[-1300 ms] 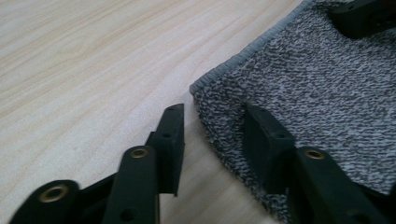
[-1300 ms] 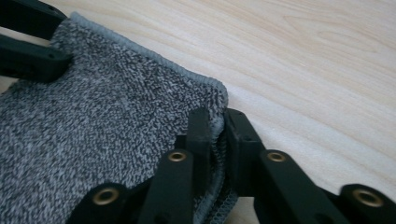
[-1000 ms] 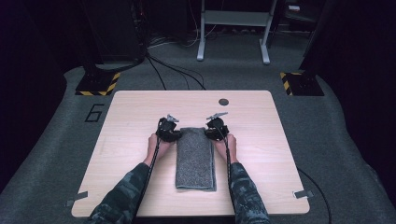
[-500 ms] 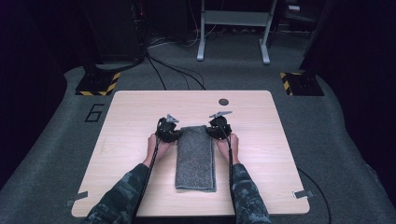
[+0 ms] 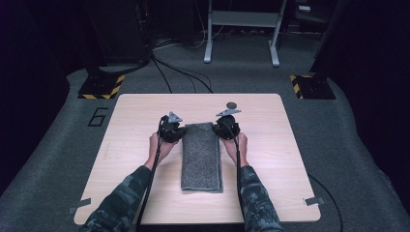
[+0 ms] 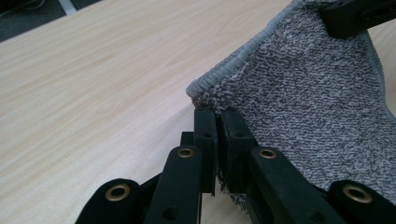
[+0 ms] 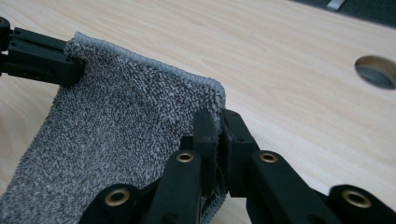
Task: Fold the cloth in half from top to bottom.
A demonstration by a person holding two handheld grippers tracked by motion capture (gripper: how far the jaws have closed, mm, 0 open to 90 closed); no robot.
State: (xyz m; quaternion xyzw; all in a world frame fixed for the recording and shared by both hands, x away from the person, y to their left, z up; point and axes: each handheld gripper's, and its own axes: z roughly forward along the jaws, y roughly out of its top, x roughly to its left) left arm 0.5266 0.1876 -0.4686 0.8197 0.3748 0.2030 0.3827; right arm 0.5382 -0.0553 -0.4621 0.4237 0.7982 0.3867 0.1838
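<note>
Both forearms, in camouflage sleeves, come in from the near edge of the counter (image 5: 130,121) and run forward on either side of a folded grey towel (image 5: 201,157). The left hand (image 5: 159,147) carries the left gripper (image 5: 180,130) at the towel's far left corner, and the right hand (image 5: 237,145) carries the right gripper (image 5: 220,129) at its far right corner. Each gripper points inward and down toward its corner, with a cable trailing back along the arm.

In the left gripper view, the fingers (image 6: 205,135) are clamped together on the towel's corner, with terry cloth pinched between them and the hemmed edge rising just above the tips. In the right gripper view, the fingers (image 7: 205,135) are likewise clamped on the opposite corner. The far end of the towel is lifted off the counter between the two grips, while the rest lies flat toward the person.

Compared with a second ago, both hands sit a little higher and the far hem has come up with them; the left fingers have just finished closing on the cloth.

From above, the gripper bodies cover both pinched corners. The person's upper arms are cut off at the bottom edge. How many layers each grip holds cannot be made out. A round hole (image 5: 232,105) sits in the counter beyond the right gripper.
</note>
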